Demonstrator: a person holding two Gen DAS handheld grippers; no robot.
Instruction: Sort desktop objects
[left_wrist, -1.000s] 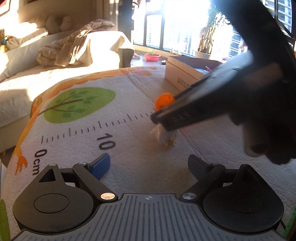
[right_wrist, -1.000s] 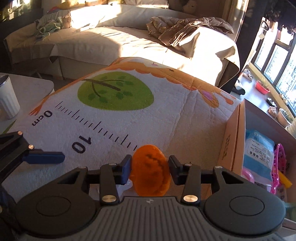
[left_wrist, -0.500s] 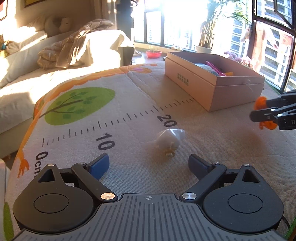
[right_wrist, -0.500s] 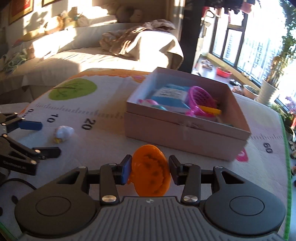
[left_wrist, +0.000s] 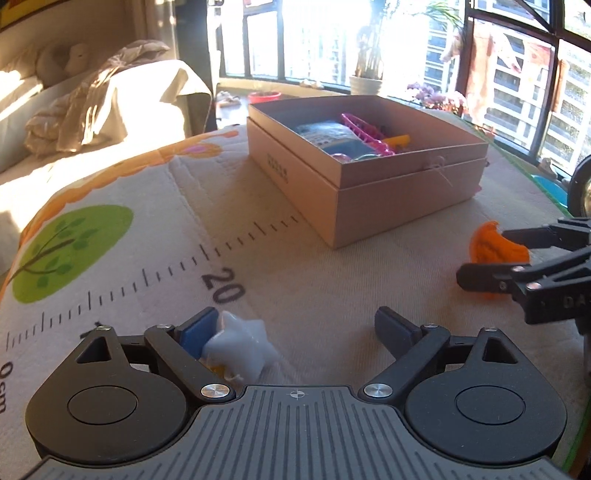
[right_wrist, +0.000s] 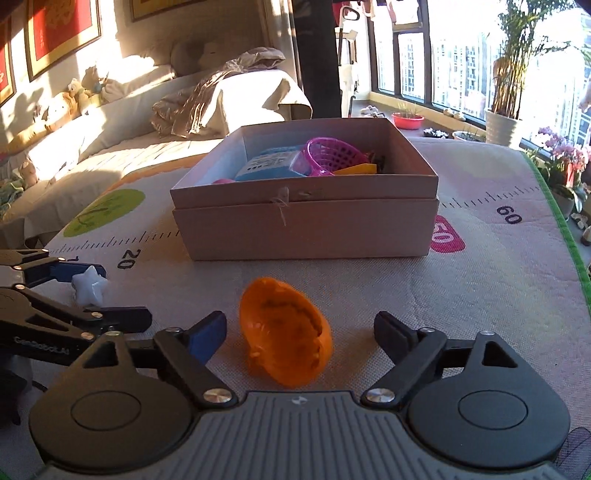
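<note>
An orange ridged shell-like toy (right_wrist: 286, 336) lies on the mat between the wide-open fingers of my right gripper (right_wrist: 301, 326), touching neither; it also shows in the left wrist view (left_wrist: 493, 251). A pale star-shaped toy (left_wrist: 238, 347) lies on the mat against the left blue pad of my open left gripper (left_wrist: 301, 326); the right wrist view shows the star (right_wrist: 89, 290) too. A tan cardboard box (right_wrist: 306, 229) stands open behind, holding a pink basket (right_wrist: 334, 155), a blue packet and other toys.
The printed mat with a ruler scale (left_wrist: 184, 266) covers the table; its green edge (right_wrist: 565, 229) runs on the right. A sofa with a blanket (right_wrist: 207, 99) stands beyond the table. Windows and potted plants (right_wrist: 502, 122) are at the back right.
My right gripper has opened and let the orange toy down onto the mat in front of the box. My left gripper has moved forward so the star toy now lies between its fingers.
</note>
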